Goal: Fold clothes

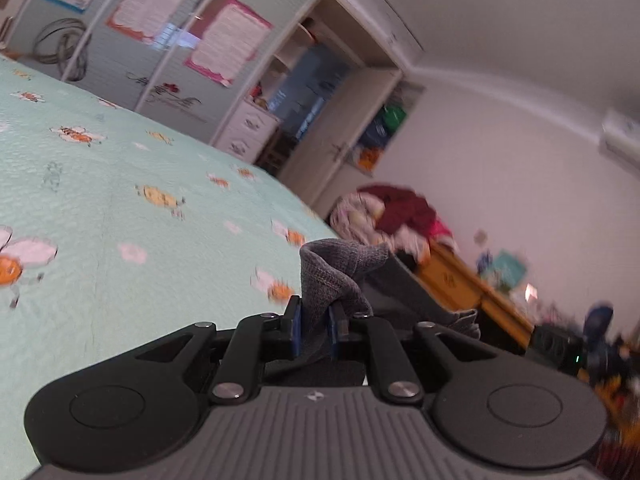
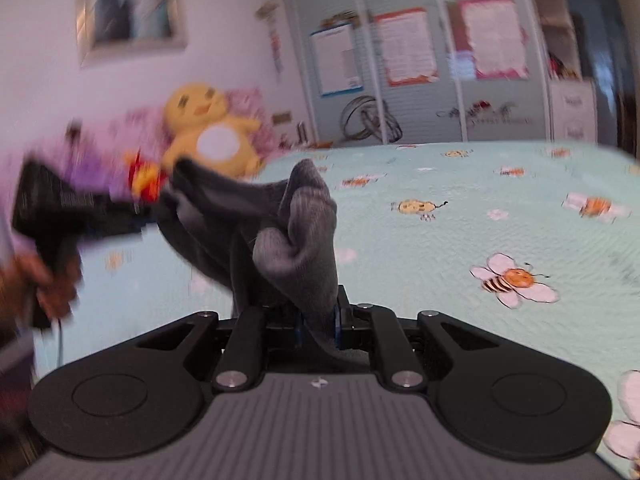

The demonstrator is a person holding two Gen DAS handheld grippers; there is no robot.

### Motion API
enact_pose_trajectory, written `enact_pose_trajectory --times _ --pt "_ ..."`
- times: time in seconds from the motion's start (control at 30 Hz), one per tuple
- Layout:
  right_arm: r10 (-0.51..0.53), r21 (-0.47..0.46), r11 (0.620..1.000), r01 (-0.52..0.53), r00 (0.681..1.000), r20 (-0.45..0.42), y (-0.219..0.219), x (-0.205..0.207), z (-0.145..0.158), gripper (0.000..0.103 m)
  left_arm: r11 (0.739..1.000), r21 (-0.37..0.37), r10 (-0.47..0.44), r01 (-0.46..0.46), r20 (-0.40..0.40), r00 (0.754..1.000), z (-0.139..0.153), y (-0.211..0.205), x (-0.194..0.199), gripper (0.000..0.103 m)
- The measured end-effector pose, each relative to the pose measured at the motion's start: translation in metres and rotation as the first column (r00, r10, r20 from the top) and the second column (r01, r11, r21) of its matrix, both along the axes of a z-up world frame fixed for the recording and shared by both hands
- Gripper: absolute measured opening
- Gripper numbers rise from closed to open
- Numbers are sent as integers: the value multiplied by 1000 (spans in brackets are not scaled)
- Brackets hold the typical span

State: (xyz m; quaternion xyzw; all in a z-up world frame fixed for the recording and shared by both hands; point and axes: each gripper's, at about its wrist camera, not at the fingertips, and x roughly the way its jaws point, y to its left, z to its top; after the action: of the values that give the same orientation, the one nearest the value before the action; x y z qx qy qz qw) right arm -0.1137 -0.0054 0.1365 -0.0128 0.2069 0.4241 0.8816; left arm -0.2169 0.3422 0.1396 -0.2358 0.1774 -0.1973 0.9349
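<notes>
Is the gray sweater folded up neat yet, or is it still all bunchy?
Still bunchy. The gray sweater hangs crumpled above the bee bedspread, pinched by the right gripper and the left gripper.

Grey garment (image 2: 296, 216) between both claws

No words, brand names or numbers can be read in either view. The posters (image 2: 406, 46) on the wardrobe doors (image 2: 424, 92) carry blocks of print, but blur reduces them to grey lines. A dark decal (image 2: 486, 116) low on one door may include a line of lettering, too smeared to make out. The gripper body (image 2: 319, 382) bears only a small pale emblem, a mark and not text.
</notes>
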Motion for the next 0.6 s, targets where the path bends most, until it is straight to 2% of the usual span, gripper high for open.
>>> enact_pose_trajectory --times 0.1,0.17,0.23,0.27,0.37,0.43,0.5,0.53,0.6 --pt "17 -117 993 -8 997 79 -4 -45 -20 15 999 25 -42 43 -47 998 -35 -10 -37 18" --pt "33 -207 978 -2 989 146 -4 -74 -39 18 996 62 -60 69 -125 990 -65 -16 -56 23" --pt "57 -298 955 -4 984 171 -5 -100 -64 27 993 97 -50 74 -231 972 -97 -19 -66 31" --pt "70 -339 941 -9 983 168 -4 -112 -76 29 991 107 -46 79 -288 957 -112 -21 -70 31" --pt "81 -440 898 -2 984 161 -8 -137 -101 33 995 73 -39 69 -353 935 -130 -17 -87 33" --pt "33 -417 908 31 989 146 -21 -148 -102 41 999 19 -25 34 -368 930 -131 -8 -97 44" --pt "-42 -339 938 72 994 96 -40 -153 -94 51 998 -59 14 -39 -376 927 -128 3 -105 49" --pt "-84 -273 958 91 996 38 -50 -150 -89 57 991 -108 26 -73 -385 923 -128 7 -105 51" --pt "-148 -91 987 136 978 -147 -73 -141 -86 59 970 -200 48 -140 -409 911 -128 11 -99 53"
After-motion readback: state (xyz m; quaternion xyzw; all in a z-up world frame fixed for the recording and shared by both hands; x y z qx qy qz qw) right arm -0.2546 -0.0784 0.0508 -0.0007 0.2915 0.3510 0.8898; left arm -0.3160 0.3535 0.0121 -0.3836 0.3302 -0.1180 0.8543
